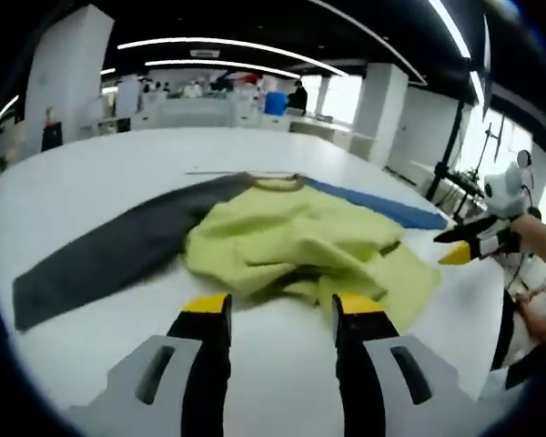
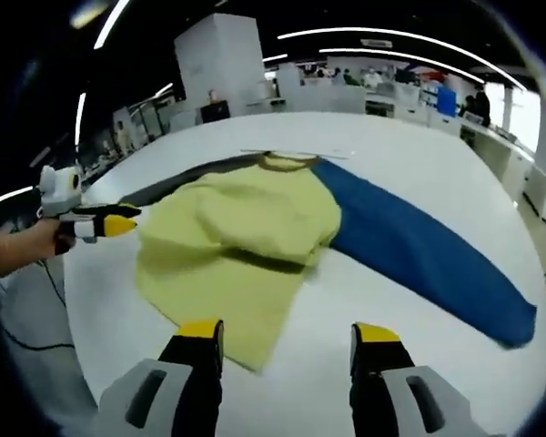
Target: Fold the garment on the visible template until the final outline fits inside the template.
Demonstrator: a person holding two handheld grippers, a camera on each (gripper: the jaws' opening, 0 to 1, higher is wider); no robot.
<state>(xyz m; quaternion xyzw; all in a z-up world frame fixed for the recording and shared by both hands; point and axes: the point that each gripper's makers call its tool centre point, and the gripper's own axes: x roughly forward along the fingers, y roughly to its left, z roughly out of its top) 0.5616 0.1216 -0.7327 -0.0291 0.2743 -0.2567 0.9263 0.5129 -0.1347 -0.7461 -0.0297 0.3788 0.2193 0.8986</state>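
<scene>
The left gripper (image 1: 281,307) gapes wide, holding nothing, just short of the rumpled yellow garment (image 1: 300,241) at 12 o'clock on the white table (image 1: 118,164). The right gripper (image 2: 288,334) is also wide and empty, its left jaw over the hem. No readable writing.

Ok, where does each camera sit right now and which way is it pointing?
Left gripper view: rides the left gripper, jaws apart, facing the crumpled yellow-green garment and its grey sleeve; the right gripper and a forearm enter at right.
Right gripper view: rides the right gripper, jaws apart, facing the garment's hem side and blue sleeve; the left gripper enters at left.
Shared: garment, both sleeves, white table.
</scene>
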